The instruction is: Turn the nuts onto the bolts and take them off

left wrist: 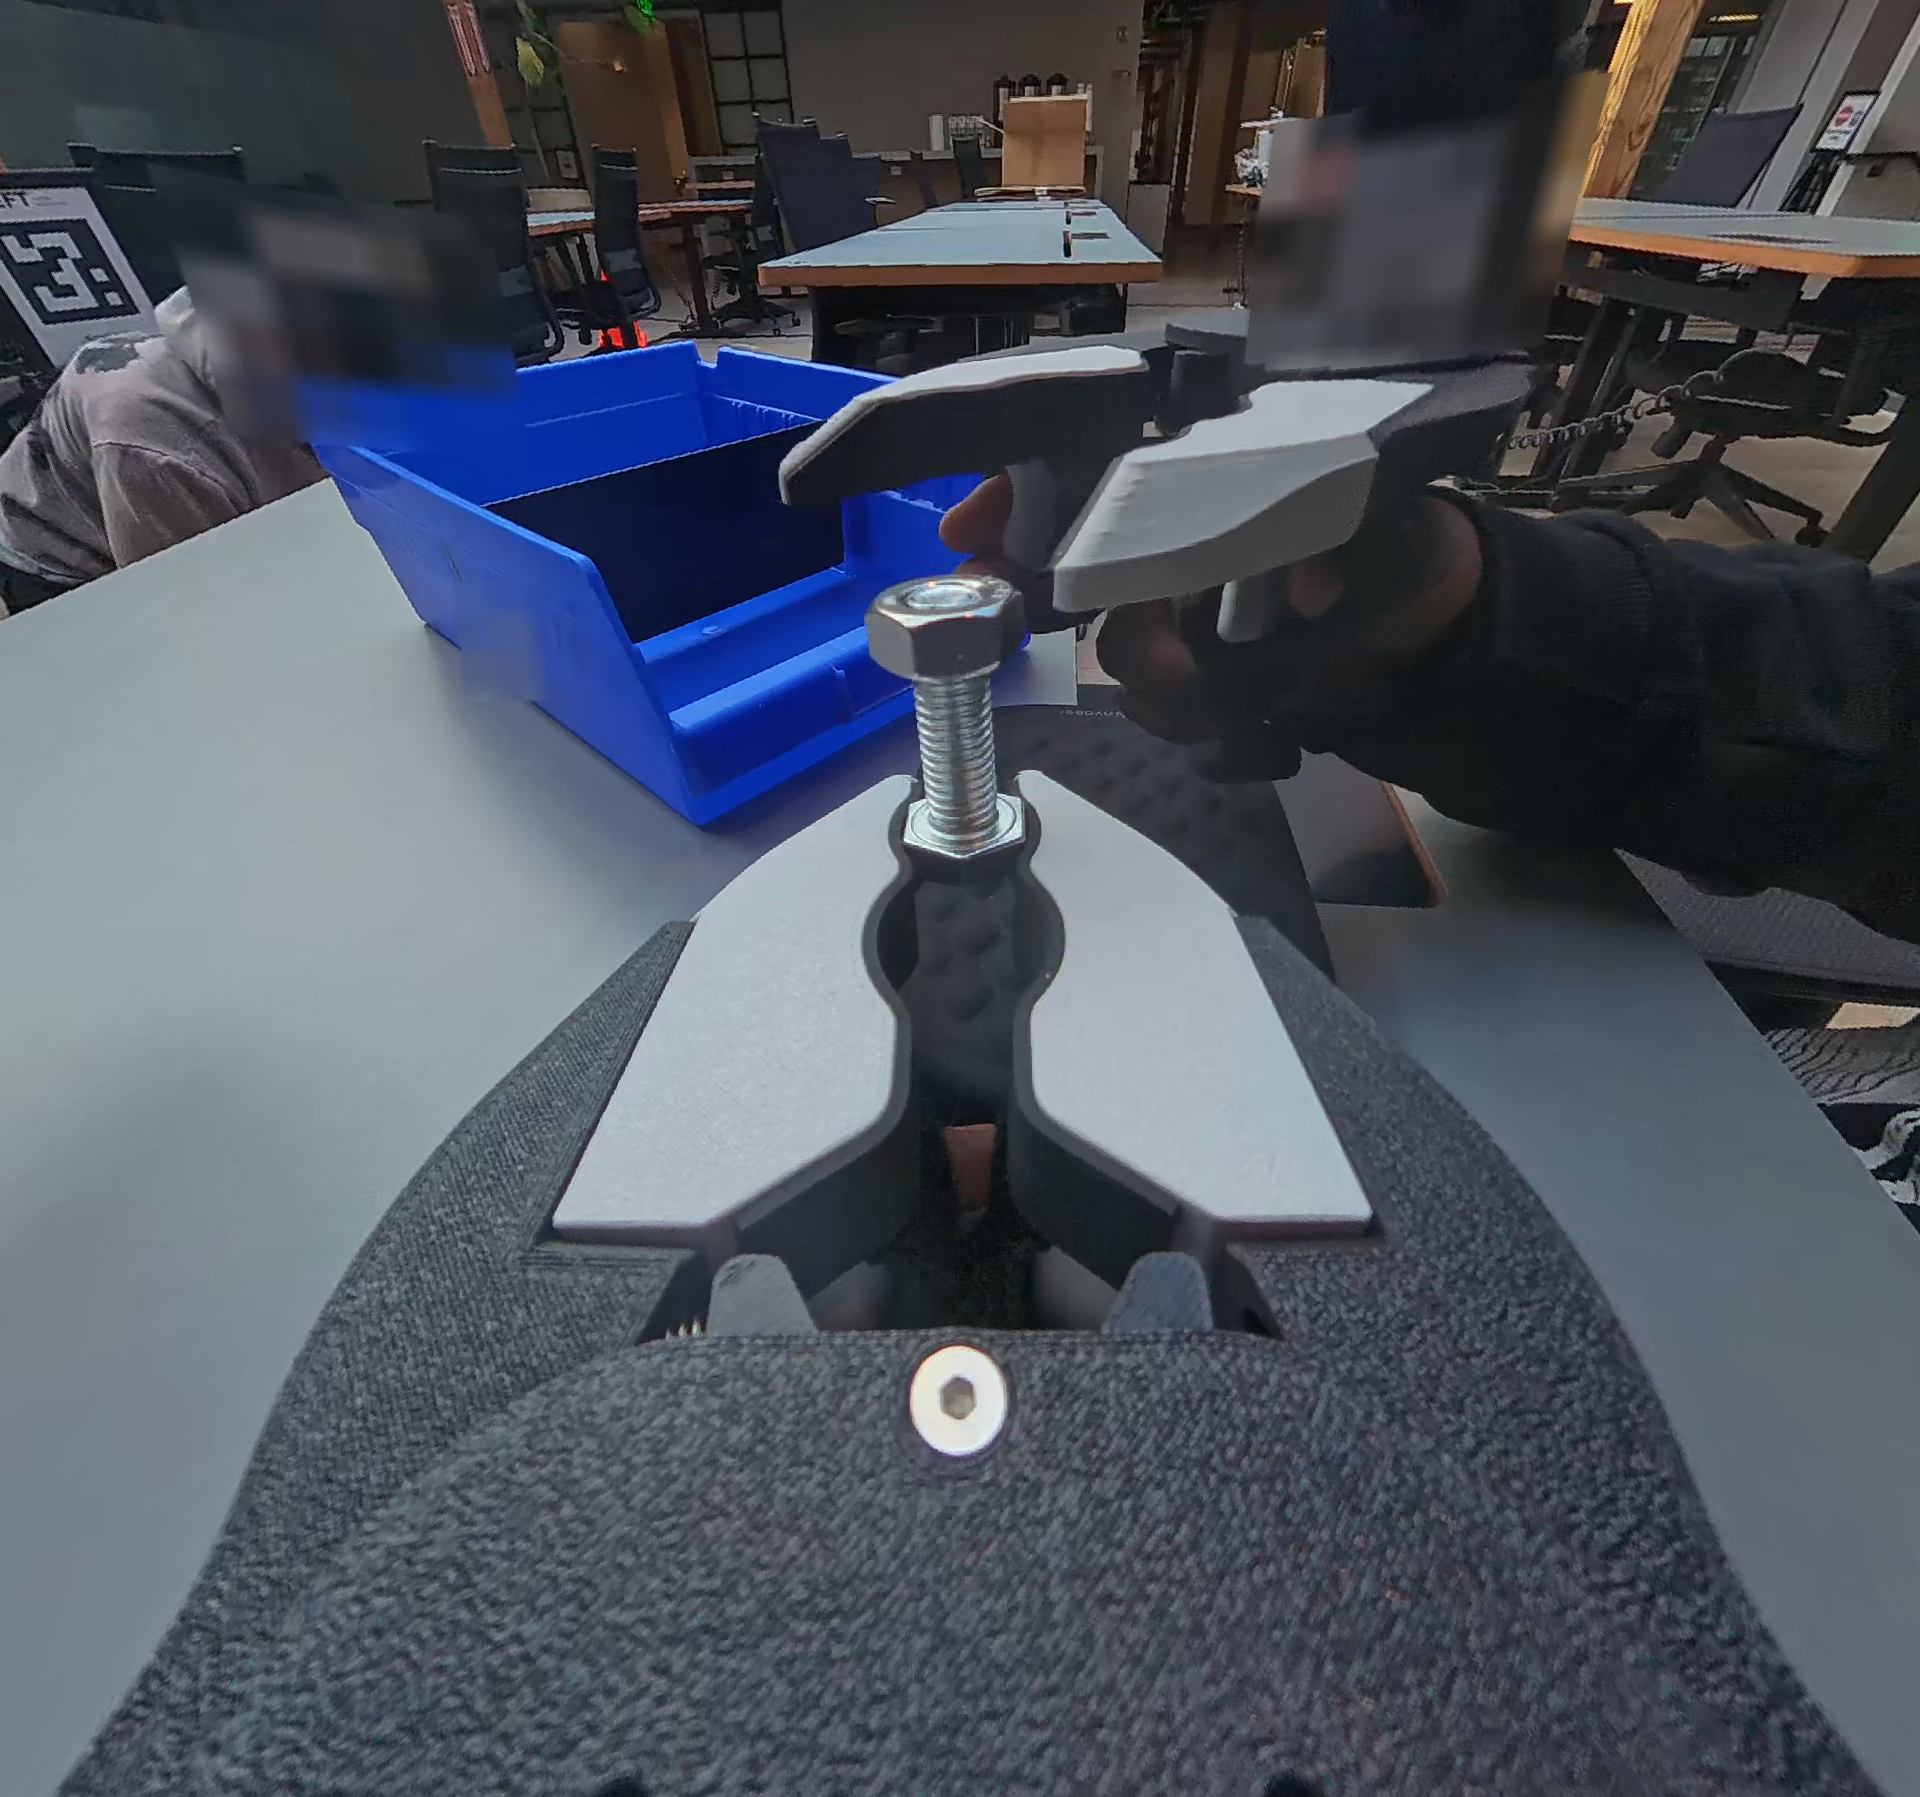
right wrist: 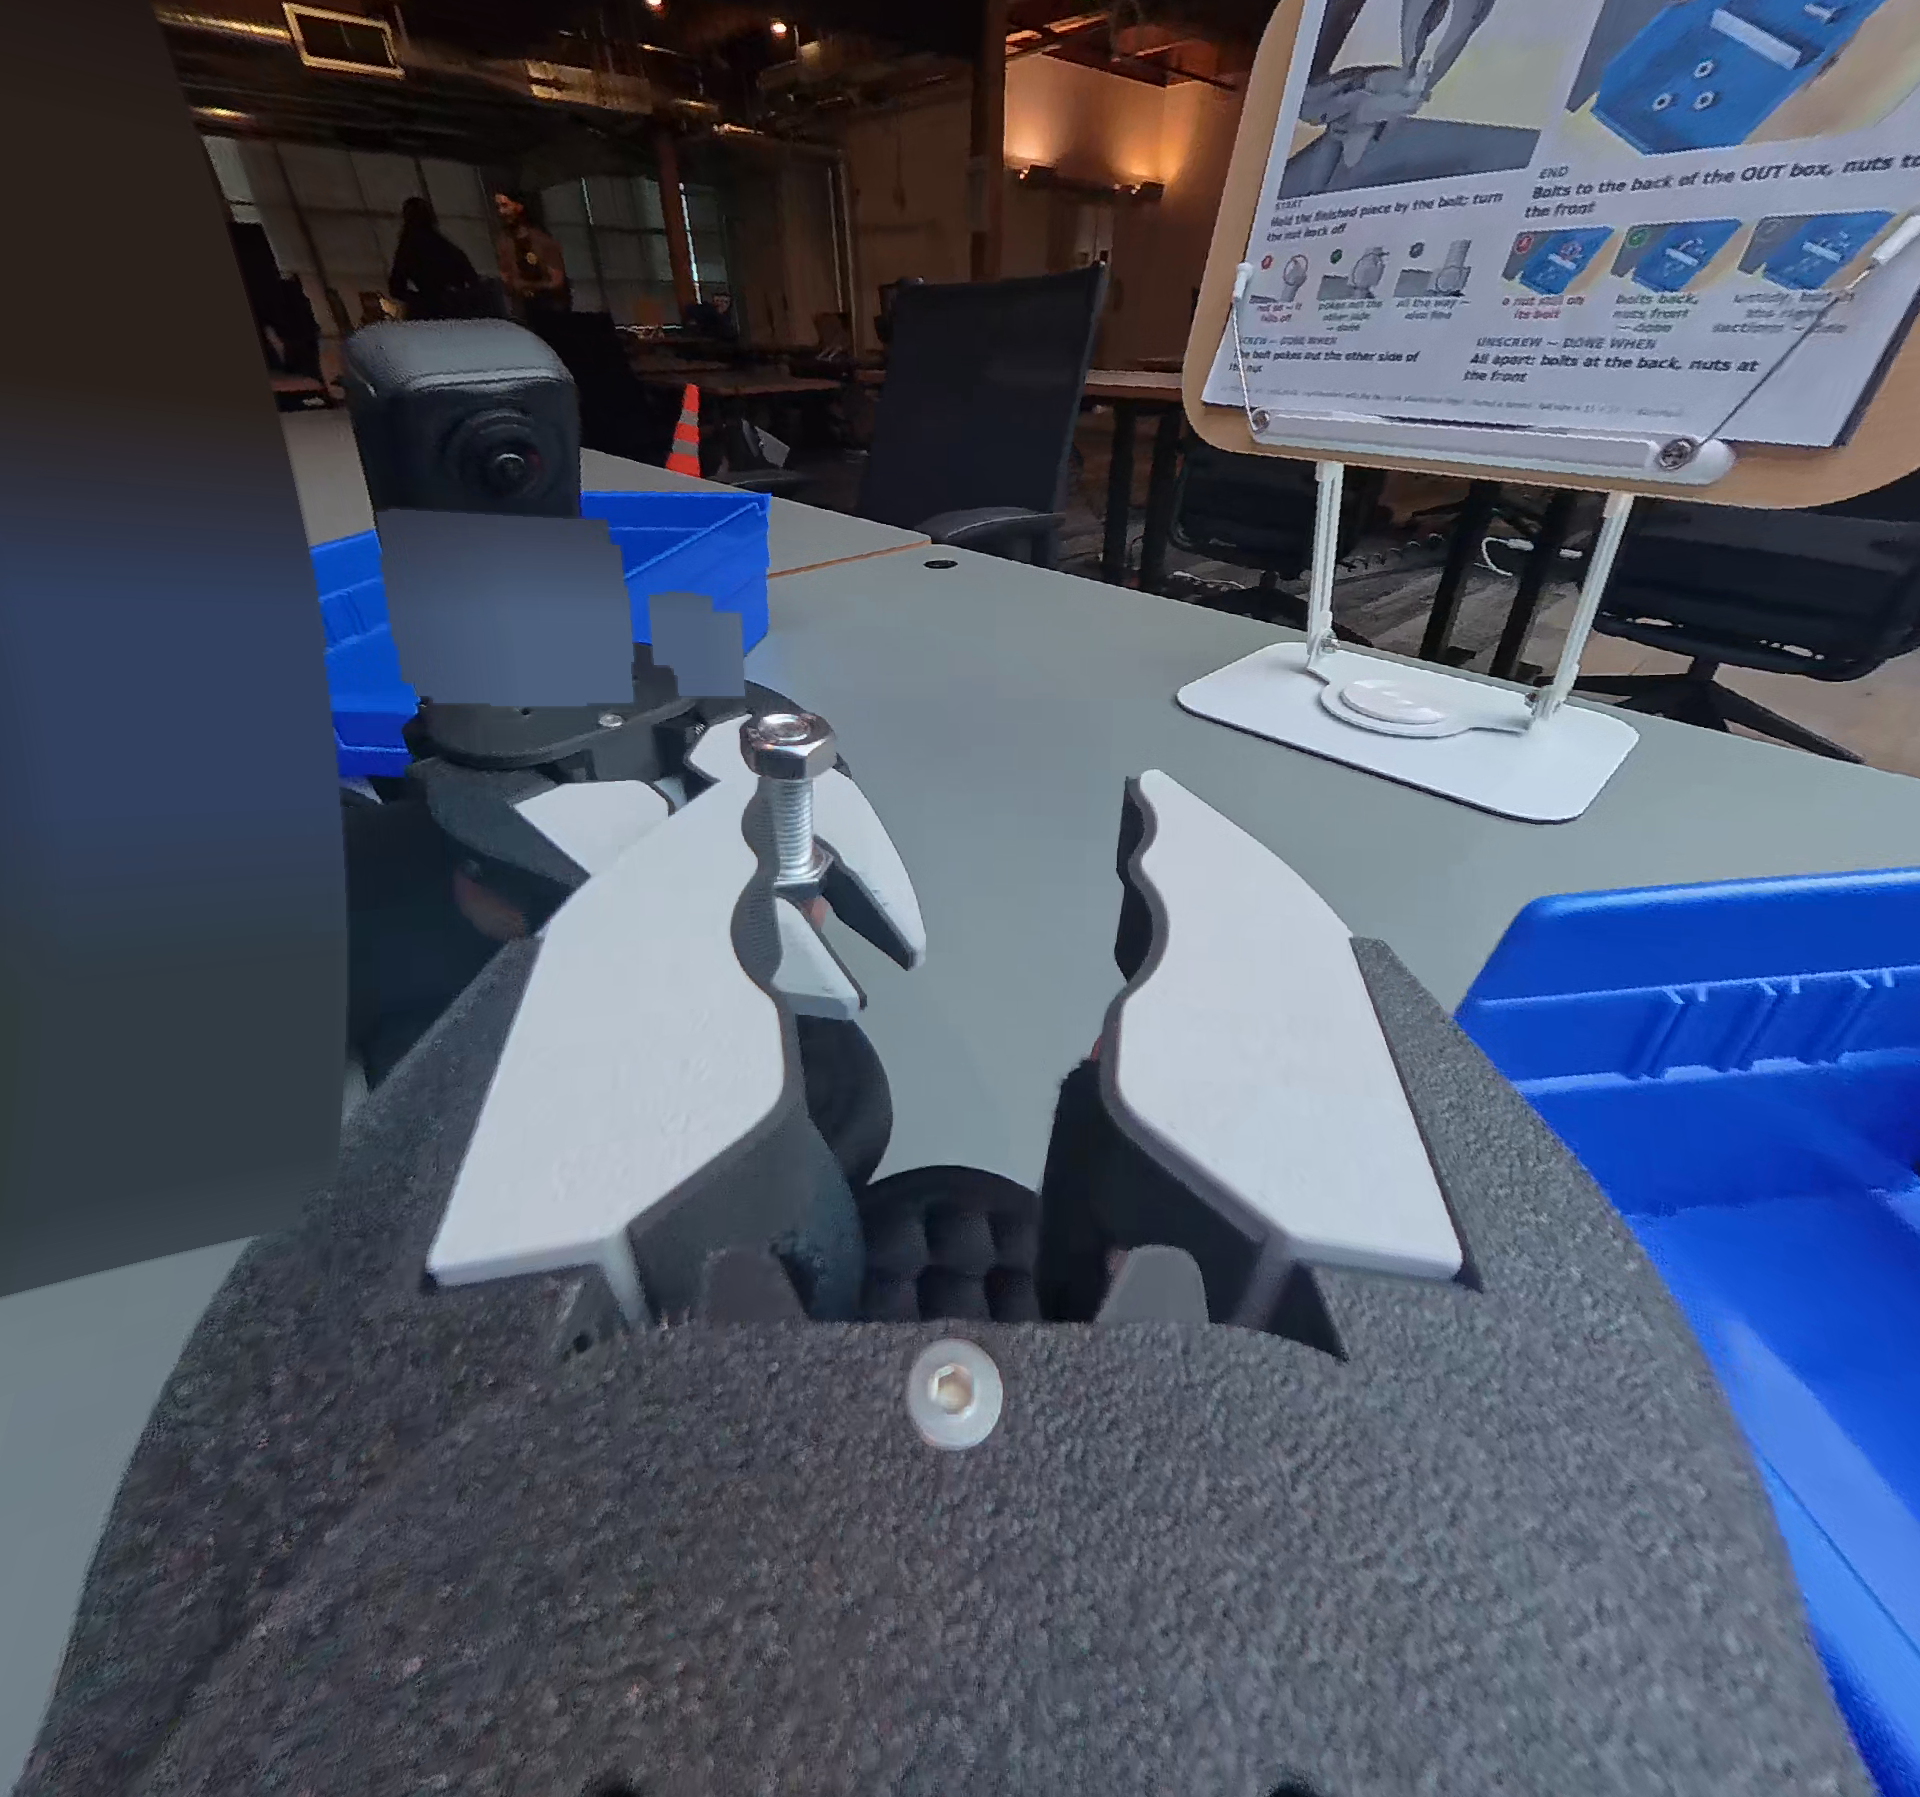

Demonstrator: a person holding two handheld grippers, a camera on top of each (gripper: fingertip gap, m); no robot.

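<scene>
The room is a large open workspace with dark ceilings, wooden posts, long desks and black office chairs. The work happens on a grey table (left wrist: 208,864). A blue bin (left wrist: 665,584) sits on it beyond the left claw, open and seemingly empty inside. A second blue bin (right wrist: 1714,1176) lies at the right edge of the right wrist view. Farther back on the table a white stand (right wrist: 1403,739) props up an instruction sheet (right wrist: 1579,168).

The left claw (left wrist: 964,838) is pressed together on a nut (left wrist: 964,831), pinching it at the fingertips. A bolt (left wrist: 951,698) is threaded into that nut and stands upright, head on top, most of its thread bare above the nut.

The right claw (right wrist: 935,812) is spread wide and holds nothing. In the left wrist view it hovers just right of the bolt head, near it but apart, held by a hand (left wrist: 1351,646) in a dark glove. In its own view the bolt (right wrist: 790,802) stands left of its gap, beside the left finger.
</scene>
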